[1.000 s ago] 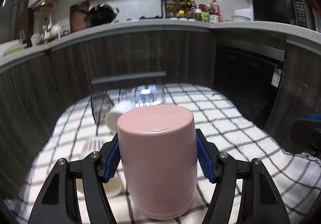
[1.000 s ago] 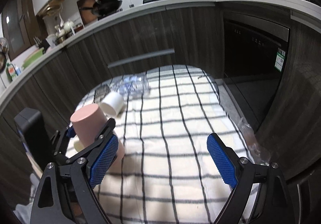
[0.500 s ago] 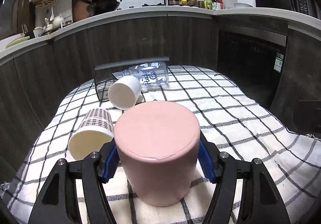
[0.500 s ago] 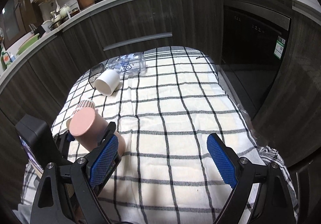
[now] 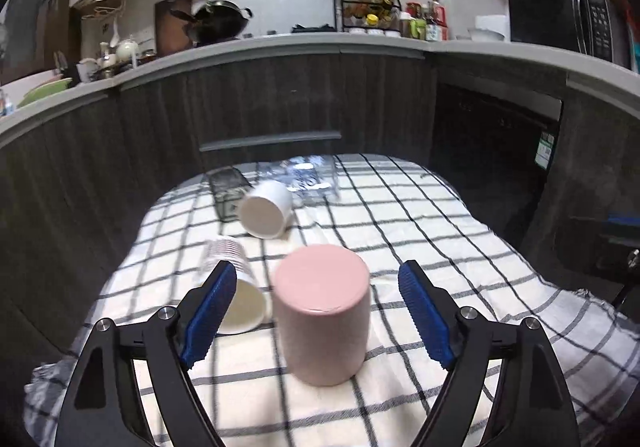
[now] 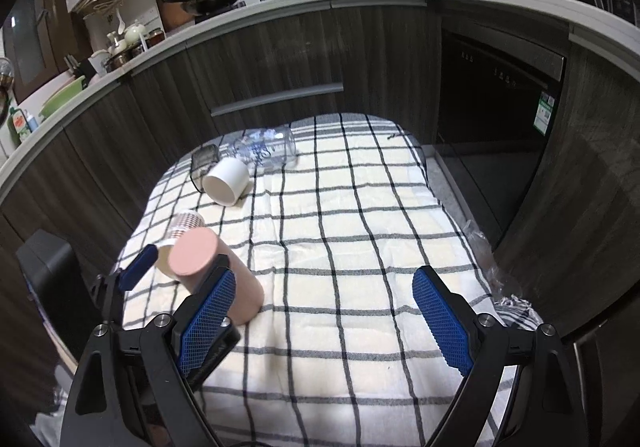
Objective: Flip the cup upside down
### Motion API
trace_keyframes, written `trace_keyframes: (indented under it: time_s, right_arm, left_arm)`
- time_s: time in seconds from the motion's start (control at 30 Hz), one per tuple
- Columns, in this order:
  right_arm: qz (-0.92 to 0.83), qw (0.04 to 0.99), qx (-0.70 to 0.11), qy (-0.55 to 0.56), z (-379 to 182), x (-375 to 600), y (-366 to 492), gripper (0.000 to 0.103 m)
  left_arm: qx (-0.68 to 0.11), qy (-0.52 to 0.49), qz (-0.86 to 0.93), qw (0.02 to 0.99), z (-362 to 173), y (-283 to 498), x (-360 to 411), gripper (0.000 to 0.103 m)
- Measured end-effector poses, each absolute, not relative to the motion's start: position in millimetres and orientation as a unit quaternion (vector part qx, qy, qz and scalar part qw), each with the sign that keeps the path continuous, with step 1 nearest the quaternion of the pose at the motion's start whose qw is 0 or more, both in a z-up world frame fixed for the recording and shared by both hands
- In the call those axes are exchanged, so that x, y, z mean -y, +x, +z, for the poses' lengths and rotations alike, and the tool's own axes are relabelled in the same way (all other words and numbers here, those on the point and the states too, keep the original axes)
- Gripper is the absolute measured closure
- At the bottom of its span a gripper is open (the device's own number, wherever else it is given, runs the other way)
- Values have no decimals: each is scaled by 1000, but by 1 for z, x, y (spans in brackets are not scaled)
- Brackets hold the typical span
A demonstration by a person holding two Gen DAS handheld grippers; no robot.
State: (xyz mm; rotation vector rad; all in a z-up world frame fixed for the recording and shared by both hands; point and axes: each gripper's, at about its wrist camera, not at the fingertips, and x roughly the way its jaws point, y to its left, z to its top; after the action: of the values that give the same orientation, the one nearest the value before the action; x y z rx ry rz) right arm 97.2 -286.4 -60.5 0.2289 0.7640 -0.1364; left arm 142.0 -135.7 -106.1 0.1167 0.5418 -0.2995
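Checked tablecloth [image 5: 420,231] in kitchen | my left gripper [image 5: 316,317] spread wide around inverted pink cup [image 5: 322,311], untouched | right gripper [image 6: 328,323] wide, empty

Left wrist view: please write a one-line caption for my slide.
Pink cup stands upside down on the checked cloth between the open fingers of the left gripper.

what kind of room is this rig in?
A home kitchen, most likely: a black wok and a wire spice rack on the grey countertop, a black microwave at right.
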Motion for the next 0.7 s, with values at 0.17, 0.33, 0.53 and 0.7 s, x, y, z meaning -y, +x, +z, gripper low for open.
trace_keyframes:
  time_s: [0.17,0.33,0.53,0.7]
  right_arm:
    - [-63,927,-357,101,-46,274,86,13]
    - [-54,933,-343,91,-32,260,76,13]
    - [-43,945,-315,79,0,240,53,13]
    - [-33,951,-299,72,25,225,37,13]
  left_arm:
    - [-274,30,-122,954,-84,127,108,18]
    - [-274,16,-94,957,-57,108,83,18]
    - [-272,5,-73,959,-24,83,60,18]
    - [-256,-7,-60,965,10,57,42,18]
